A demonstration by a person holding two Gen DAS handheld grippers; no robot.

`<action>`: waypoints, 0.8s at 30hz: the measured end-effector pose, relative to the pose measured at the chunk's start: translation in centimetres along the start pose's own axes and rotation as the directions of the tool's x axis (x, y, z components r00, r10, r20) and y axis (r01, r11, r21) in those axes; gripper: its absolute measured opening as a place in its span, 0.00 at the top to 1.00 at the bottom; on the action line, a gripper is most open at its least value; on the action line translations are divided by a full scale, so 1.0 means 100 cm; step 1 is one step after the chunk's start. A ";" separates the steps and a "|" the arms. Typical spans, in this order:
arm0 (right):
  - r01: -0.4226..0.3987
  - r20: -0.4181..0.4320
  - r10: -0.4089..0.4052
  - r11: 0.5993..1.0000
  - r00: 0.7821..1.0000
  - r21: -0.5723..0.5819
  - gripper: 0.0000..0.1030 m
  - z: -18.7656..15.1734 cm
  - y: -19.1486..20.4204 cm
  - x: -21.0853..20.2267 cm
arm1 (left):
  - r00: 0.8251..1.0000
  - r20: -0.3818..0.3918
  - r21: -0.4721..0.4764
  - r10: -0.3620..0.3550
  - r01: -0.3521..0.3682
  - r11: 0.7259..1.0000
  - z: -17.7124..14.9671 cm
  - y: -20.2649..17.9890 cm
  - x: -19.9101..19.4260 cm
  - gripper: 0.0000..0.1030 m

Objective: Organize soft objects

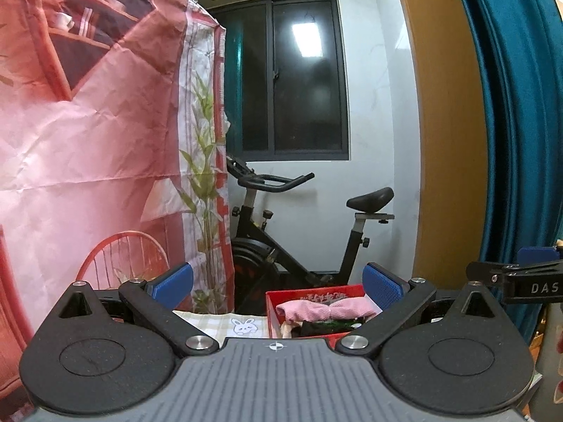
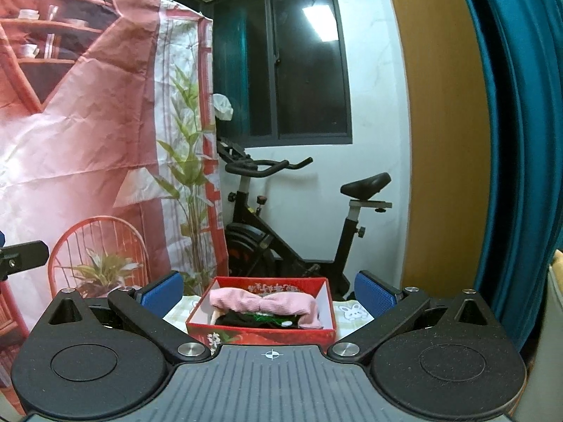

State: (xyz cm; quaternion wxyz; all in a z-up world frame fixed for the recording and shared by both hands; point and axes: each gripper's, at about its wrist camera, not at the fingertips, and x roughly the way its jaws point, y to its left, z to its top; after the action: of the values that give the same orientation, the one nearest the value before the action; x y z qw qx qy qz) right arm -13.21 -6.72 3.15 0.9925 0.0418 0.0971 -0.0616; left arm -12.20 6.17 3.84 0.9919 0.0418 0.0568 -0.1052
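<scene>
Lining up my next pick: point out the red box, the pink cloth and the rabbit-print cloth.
red box (image 2: pixel 260 334), right wrist view, front wall.
pink cloth (image 2: pixel 260 303), right wrist view, cinched middle.
rabbit-print cloth (image 1: pixel 242 327), left wrist view, rabbit motif.

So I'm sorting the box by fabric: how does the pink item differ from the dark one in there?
The pink cloth is pale and ribbed, while the dark cloth is black with a green patch. The pink cloth lies on top, spanning the red box from side to side and drooping at its right end; the dark cloth lies lower, partly covered by it. Both are soft, crumpled and inside the box, untouched by either gripper.
</scene>
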 end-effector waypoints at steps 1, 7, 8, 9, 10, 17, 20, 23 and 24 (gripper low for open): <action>-0.002 -0.001 0.002 1.000 1.000 0.002 0.00 0.000 -0.001 0.000 | 1.000 -0.002 0.001 0.003 -0.003 1.000 -0.001 -0.001 -0.001 0.00; 0.005 -0.008 -0.005 1.000 1.000 0.025 0.00 -0.003 -0.006 -0.002 | 1.000 -0.008 -0.001 0.015 -0.015 1.000 -0.002 -0.002 -0.005 0.00; 0.008 -0.010 -0.007 1.000 1.000 0.027 0.00 -0.004 -0.005 -0.001 | 1.000 -0.010 -0.001 0.016 -0.016 1.000 -0.002 -0.002 -0.005 0.00; 0.010 -0.011 -0.009 1.000 1.000 0.028 0.00 -0.004 -0.005 -0.001 | 1.000 -0.012 -0.003 0.017 -0.017 1.000 -0.002 -0.001 -0.005 0.00; 0.010 -0.012 -0.009 1.000 1.000 0.027 0.00 -0.004 -0.005 -0.001 | 1.000 -0.015 -0.004 0.017 -0.017 1.000 -0.003 -0.001 -0.005 0.00; 0.010 -0.013 -0.010 1.000 1.000 0.022 0.00 -0.005 -0.004 0.000 | 0.999 -0.031 -0.019 0.029 -0.030 0.999 -0.003 0.006 -0.005 0.00; 0.011 -0.013 -0.010 1.000 1.000 0.022 0.00 -0.005 -0.003 0.000 | 0.999 -0.033 -0.028 0.035 -0.036 0.999 -0.002 0.009 -0.005 0.00; 0.014 -0.012 -0.013 1.000 1.000 0.021 0.00 -0.005 -0.003 0.000 | 0.999 -0.034 -0.036 0.032 -0.034 0.999 -0.002 0.010 -0.004 0.00; 0.012 -0.012 -0.012 1.000 1.000 0.022 0.00 -0.005 -0.003 0.000 | 0.999 -0.035 -0.036 0.033 -0.034 0.999 -0.002 0.010 -0.004 0.00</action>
State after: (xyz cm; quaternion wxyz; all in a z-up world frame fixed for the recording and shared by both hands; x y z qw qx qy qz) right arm -13.36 -6.97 2.63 0.9909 0.0527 0.1027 -0.0685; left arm -12.41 7.24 3.79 0.9930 0.0264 0.0749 -0.0869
